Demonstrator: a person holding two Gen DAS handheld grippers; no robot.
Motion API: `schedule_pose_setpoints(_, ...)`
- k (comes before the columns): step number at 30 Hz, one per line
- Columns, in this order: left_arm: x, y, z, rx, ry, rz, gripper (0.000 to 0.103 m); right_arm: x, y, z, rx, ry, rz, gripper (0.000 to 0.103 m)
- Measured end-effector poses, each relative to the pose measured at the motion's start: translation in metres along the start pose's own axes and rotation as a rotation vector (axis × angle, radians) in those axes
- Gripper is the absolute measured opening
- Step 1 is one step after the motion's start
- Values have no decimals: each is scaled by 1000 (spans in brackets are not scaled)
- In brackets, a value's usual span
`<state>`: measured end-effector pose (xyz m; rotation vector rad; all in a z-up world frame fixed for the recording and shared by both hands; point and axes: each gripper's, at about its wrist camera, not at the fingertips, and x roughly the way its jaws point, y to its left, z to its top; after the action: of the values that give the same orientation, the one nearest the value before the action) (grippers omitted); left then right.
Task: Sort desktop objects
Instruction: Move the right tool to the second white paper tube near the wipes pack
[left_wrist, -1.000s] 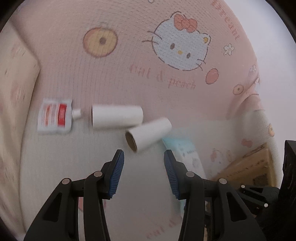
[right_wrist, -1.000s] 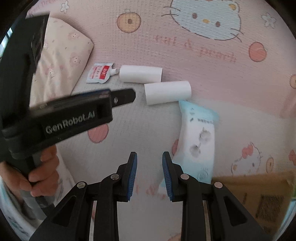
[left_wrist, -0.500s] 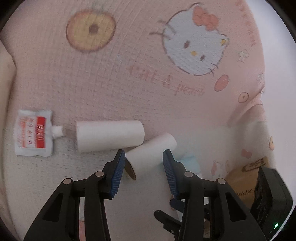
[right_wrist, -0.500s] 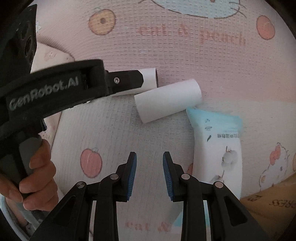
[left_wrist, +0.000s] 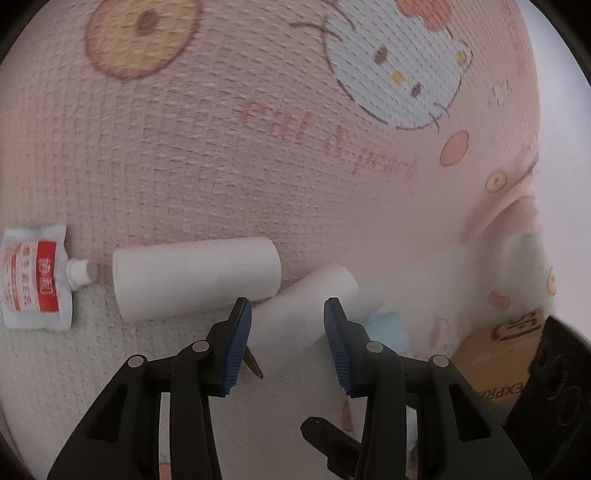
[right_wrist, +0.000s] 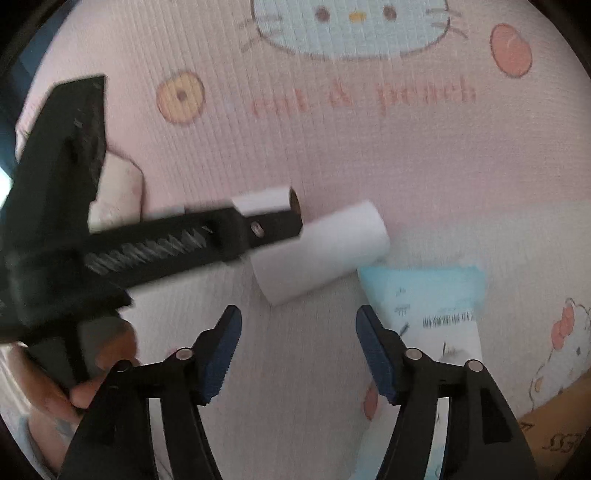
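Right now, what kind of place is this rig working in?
Probably a home, likely a bed or soft surface rather than a desk: a pink cartoon-cat blanket covers the whole work area, a printed pillow sits at its edge, and a cardboard box stands alongside.

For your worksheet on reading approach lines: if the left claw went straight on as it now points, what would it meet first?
Most likely the nearer white cardboard tube, lying tilted between the open left claw; depth is uncertain.
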<state>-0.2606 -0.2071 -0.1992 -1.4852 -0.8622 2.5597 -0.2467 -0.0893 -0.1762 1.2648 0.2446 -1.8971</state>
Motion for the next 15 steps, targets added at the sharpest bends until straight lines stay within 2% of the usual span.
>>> schedule_pose_setpoints(4,11,-3,1,26,53,6,45,5,3,3,-25,-11,-1,62)
schedule_pose_setpoints(6,19,0,1,12,114,-7,45,9,4,3,-37,-9,-7,62)
schedule_pose_setpoints(8,30,6,-3,-39,215,-70,45,14,4,2,-45,-9,-13,62)
schedule_pose_setpoints(10,36,11,-7,-77,270,-129,45,16,1,-1,-41,-16,-16,62)
schedule_pose_setpoints(15,35,10,-12,-89,271,-137,45,19,-10,-8,2,-32,26,62)
